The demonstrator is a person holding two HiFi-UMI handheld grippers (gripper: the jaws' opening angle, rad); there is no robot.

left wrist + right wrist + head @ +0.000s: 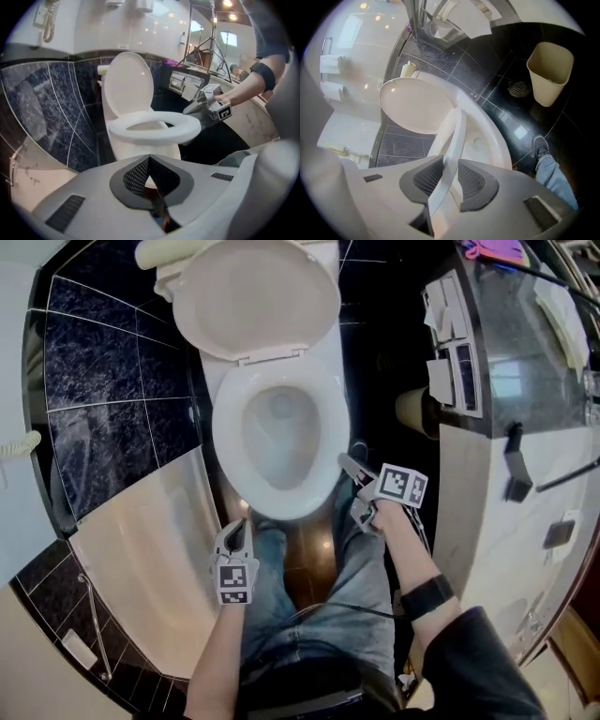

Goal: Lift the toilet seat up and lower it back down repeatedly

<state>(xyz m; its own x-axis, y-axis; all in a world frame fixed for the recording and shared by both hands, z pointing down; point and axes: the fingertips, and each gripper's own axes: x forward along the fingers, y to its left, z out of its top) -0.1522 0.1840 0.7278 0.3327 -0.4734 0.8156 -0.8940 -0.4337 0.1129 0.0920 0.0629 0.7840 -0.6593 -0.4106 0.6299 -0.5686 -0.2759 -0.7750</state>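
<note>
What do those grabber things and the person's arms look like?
The left gripper and the right gripper are pale grey plastic, each with two pointed jaws lined with dark, mesh-textured pads. Each carries a white cube printed with black square markers. A thin black cable crosses the lap. The right arm wears a black wristband and a dark sleeve.

Bathroom. A beige waste bin point(549, 72) stands on a glossy black tiled floor point(487, 98), with a round floor drain point(518, 87) just beside it. A grey stone vanity point(525, 381) rises next to the bin. Well apart from the bin, a cream bathtub point(141, 540) meets dark marbled wall tiles point(103, 381).
</note>
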